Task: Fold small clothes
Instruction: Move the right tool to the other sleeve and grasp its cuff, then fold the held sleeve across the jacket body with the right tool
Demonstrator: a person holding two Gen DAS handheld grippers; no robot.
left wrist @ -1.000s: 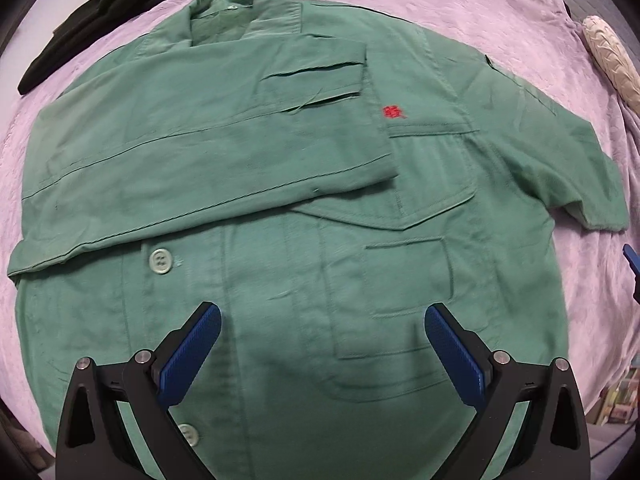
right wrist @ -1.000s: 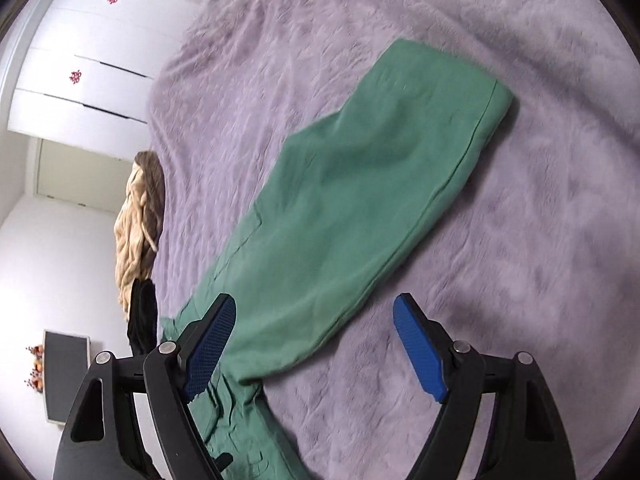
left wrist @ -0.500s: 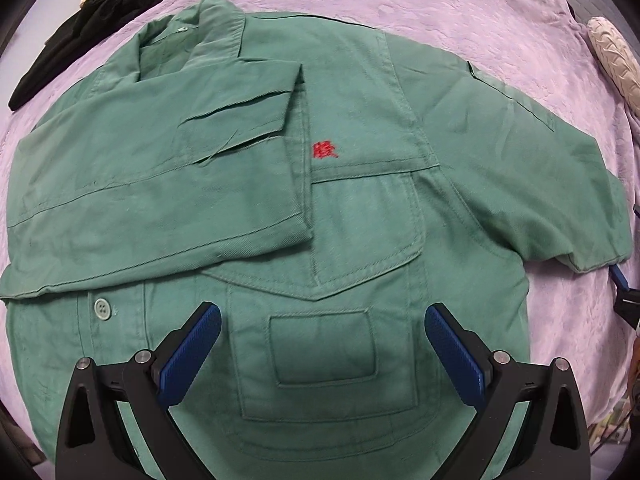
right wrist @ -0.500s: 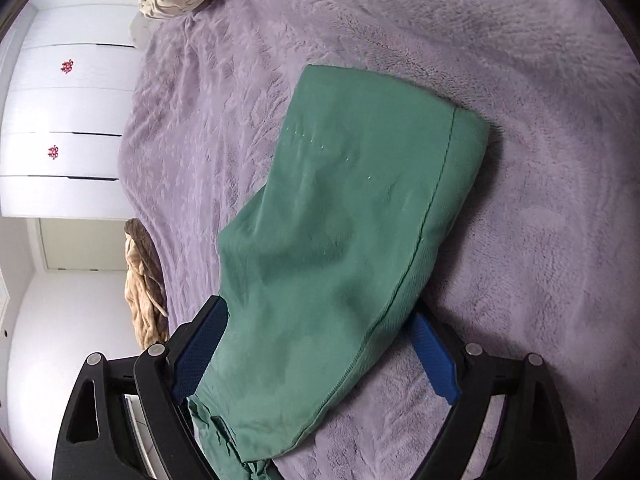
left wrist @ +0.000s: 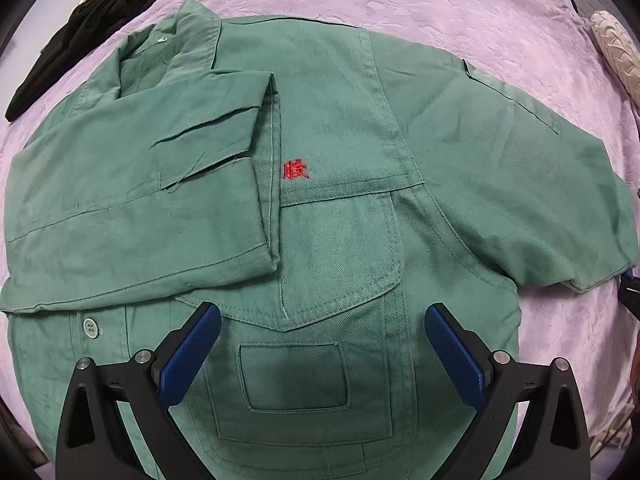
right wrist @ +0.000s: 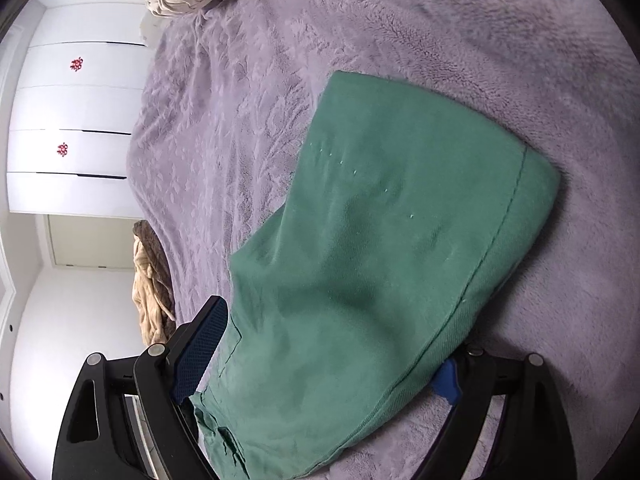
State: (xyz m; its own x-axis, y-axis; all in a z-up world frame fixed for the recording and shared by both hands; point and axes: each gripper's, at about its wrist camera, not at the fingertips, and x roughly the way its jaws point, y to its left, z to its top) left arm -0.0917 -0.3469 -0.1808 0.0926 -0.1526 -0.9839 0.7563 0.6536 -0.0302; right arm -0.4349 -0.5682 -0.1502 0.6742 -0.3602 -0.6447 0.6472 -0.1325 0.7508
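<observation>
With the green shirt (left wrist: 340, 208) flat on the bed (left wrist: 460, 12), both the right claw (right wrist: 332, 364), wide astride the unfolded sleeve (right wrist: 400, 220), and the wide, empty left claw (left wrist: 322, 348) risk bunching cloth.

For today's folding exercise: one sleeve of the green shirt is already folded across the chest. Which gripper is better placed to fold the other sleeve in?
Right. The right gripper is open around the unfolded sleeve; the left gripper hovers over the chest pocket.
</observation>
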